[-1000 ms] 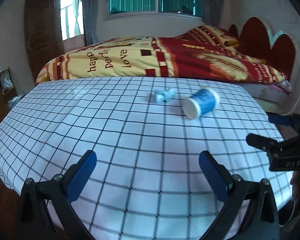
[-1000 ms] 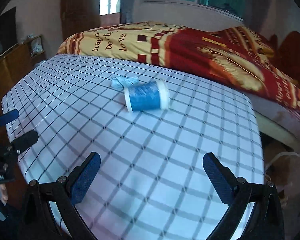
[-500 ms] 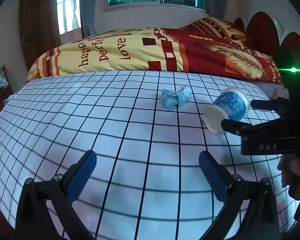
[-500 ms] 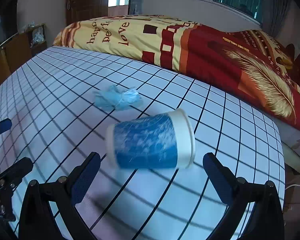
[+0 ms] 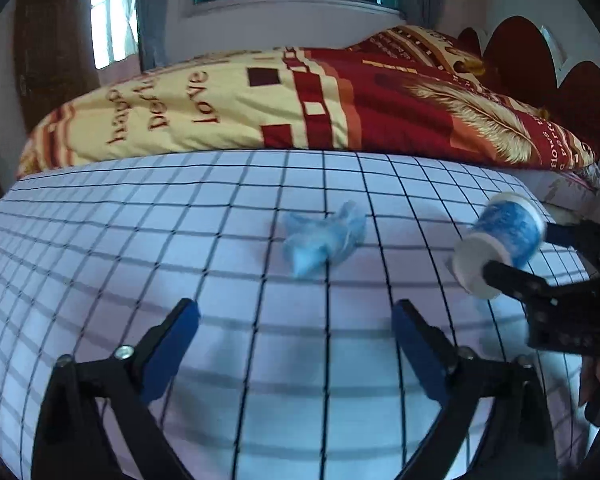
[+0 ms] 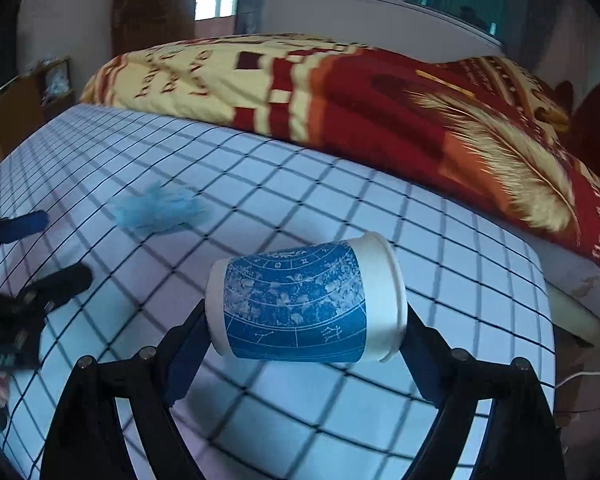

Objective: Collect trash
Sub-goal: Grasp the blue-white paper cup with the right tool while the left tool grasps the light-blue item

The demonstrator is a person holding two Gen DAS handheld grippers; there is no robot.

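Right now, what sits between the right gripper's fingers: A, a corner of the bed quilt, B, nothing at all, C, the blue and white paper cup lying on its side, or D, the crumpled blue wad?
C: in the right wrist view the paper cup lies sideways between the right gripper fingers, while the crumpled blue wad lies apart on the checked tablecloth.

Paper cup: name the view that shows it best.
Right wrist view: the paper cup lies sideways, large and sharp, between the right tongs. Left wrist view shows it small and blurred at the frame's right.
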